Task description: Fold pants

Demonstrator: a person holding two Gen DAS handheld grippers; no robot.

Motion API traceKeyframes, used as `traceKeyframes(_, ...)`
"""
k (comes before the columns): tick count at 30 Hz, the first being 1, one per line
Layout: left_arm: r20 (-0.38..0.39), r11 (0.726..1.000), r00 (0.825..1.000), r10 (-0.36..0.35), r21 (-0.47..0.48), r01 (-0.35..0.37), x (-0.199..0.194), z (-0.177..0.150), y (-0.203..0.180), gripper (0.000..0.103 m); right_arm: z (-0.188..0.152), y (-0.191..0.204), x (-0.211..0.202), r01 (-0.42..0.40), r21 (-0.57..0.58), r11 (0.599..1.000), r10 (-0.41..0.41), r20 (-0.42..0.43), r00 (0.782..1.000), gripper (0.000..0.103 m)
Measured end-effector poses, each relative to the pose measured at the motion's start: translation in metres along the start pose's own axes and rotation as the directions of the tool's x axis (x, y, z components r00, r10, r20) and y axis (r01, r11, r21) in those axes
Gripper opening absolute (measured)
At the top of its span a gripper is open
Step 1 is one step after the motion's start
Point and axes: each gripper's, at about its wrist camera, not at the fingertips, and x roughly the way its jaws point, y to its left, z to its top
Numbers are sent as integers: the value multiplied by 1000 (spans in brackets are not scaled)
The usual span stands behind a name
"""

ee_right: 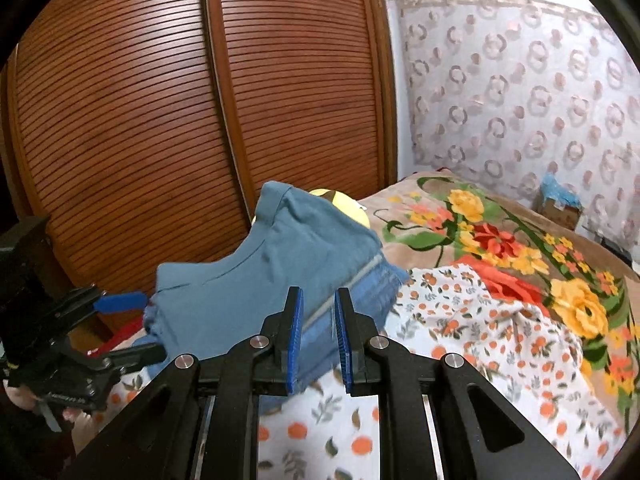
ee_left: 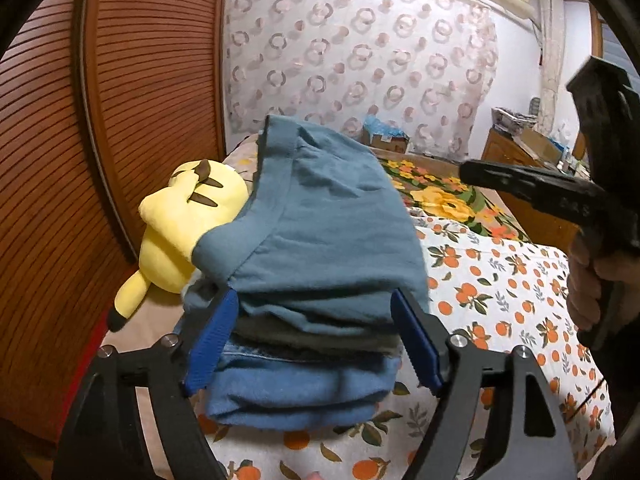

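We see the blue pants [ee_left: 320, 216] folded in a pile on the bed sheet [ee_left: 500, 292] with little oranges on it. Our left gripper [ee_left: 312, 336] is wide open, with a pad on each side of the pile and not squeezing. Our right gripper [ee_right: 319, 340] is off to the side, nearly closed, holding nothing. A yellow plush toy [ee_left: 180, 224] lies behind the pants by the brown doors [ee_right: 160, 120].
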Motion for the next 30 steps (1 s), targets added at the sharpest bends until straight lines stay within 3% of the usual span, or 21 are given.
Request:
traceKeyframes(17, 49, 989, 995, -90, 120, 84, -41, -21, -63, 79, -77, 44, -118, 168, 105, 980, -173, 41, 984, 17)
traceKeyframes(20, 49, 985, 992, -113, 134, 105, -46, -26, -77, 79, -92, 55, -141, 217, 130, 968, -224, 46, 973, 29)
traceKeyframes(30, 63, 967, 980, -187, 189, 172, -67, -41, -119, 79, -131, 93, -209, 333, 189, 924, -351, 71, 934, 42)
